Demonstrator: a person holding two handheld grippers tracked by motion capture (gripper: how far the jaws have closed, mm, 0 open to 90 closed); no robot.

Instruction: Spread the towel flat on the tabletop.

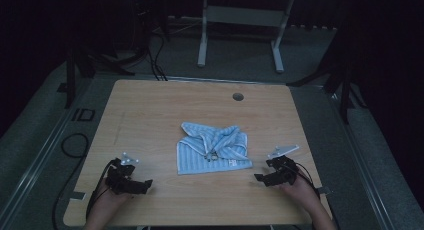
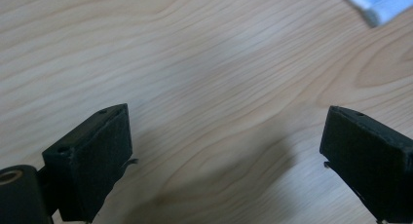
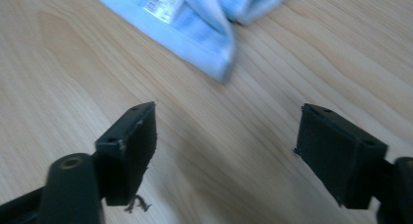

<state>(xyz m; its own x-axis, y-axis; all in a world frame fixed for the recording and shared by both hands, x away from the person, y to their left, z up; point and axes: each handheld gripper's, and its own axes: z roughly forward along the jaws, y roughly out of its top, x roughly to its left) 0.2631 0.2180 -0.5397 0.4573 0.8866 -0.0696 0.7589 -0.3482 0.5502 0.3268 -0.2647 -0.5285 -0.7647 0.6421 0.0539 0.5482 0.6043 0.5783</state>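
A light blue striped cloth (image 1: 212, 147) lies crumpled in the middle of the wooden table (image 1: 150, 110), its far part bunched and its near part flat. My left gripper (image 1: 145, 184) rests low at the near left of the table, open, nothing between its jaws; a corner of the cloth (image 2: 380, 2) shows far off in the left gripper view. My right gripper (image 1: 259, 178) sits at the near right, open and empty, just right of the cloth's near corner. In the right gripper view the cloth's edge with a white label (image 3: 163, 1) lies ahead of the fingers (image 3: 131, 151).
A round cable hole (image 1: 238, 96) sits near the table's far edge. Black cables (image 1: 75, 145) lie on the floor to the left. A white table frame (image 1: 240, 35) stands beyond the table. Bare wood surrounds the cloth on all sides.
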